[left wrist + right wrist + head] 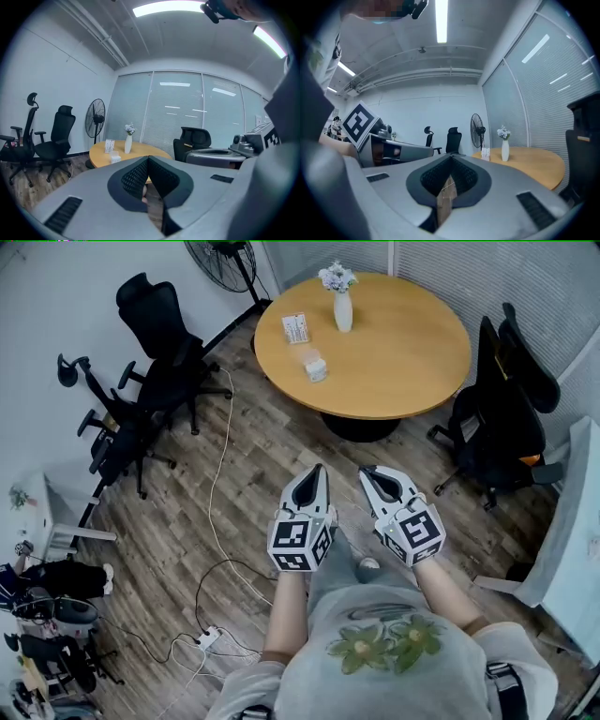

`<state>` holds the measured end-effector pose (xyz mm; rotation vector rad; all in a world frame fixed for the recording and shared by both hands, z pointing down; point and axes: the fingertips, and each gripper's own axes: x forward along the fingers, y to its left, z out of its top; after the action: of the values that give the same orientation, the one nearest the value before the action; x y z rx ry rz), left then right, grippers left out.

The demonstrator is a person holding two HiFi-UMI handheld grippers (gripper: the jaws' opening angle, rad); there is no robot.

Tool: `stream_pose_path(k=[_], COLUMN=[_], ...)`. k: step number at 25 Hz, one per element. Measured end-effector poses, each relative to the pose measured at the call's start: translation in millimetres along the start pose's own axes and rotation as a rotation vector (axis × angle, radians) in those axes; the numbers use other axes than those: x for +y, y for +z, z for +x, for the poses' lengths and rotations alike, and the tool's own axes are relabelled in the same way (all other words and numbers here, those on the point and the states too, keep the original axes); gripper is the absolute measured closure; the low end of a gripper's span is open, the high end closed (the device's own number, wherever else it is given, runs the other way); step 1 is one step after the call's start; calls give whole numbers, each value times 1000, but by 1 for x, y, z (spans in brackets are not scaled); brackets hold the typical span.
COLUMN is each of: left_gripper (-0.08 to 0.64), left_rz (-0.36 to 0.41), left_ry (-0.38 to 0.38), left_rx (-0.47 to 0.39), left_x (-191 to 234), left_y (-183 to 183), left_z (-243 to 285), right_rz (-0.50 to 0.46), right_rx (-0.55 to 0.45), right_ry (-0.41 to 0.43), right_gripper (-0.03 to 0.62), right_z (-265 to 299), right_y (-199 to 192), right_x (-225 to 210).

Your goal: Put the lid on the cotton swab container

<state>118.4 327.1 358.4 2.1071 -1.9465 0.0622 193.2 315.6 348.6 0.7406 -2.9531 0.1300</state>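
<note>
- Left claw (318, 471) (148, 160): jaws fully together, holding nothing, held over the wood floor (234, 484) in front of the person.
- Right claw (367, 472) (451, 157): jaws also pressed together and empty, just right of the left one.
- Cotton swab container (315, 366) (115, 159): on the round table (412, 352), at its near-left part, well away from both claws. It is too small to tell whether the lid is on.
- Also on the table: a white vase (343, 308) with flowers at the far side and a small card (295, 329) left of the vase.
- Black office chairs (164, 343) stand left of the table.
</note>
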Motion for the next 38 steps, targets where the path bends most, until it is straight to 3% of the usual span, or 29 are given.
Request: stream_pose_path(k=[6, 14, 16, 19, 24, 29, 34, 36, 38], left_gripper=[560, 560, 560, 558, 551, 409, 395, 342, 337], left_rz=[1, -18, -21, -26, -36, -21, -3, 10, 22], left_ry=[-29, -18, -19, -28, -52, -97, -127, -152, -168], left_rx=[9, 13, 16, 13, 11, 27, 47, 65, 74], left_x=[29, 103, 118, 137, 163, 187, 211, 216, 220], left_y=[12, 39, 45, 56, 68, 76, 79, 76, 75], left_z=[45, 101, 114, 131, 152, 175, 194, 199, 205], right_rz=[-8, -27, -27, -28, -25, -25, -22, -16, -14], right_rx=[9, 40, 49, 55, 80, 97, 127, 140, 148], right_ry=[-20, -41, -45, -61, -81, -116, -148, -163, -176], right_gripper=[589, 586, 544, 543, 434, 368, 320, 299, 299], right_z=[45, 134, 153, 178, 209, 235, 260, 267, 272], right_y=[4, 16, 18, 23, 24, 22, 14, 11, 9], right_x=[-26, -60, -67, -77, -86, -96, -106, -109, -112])
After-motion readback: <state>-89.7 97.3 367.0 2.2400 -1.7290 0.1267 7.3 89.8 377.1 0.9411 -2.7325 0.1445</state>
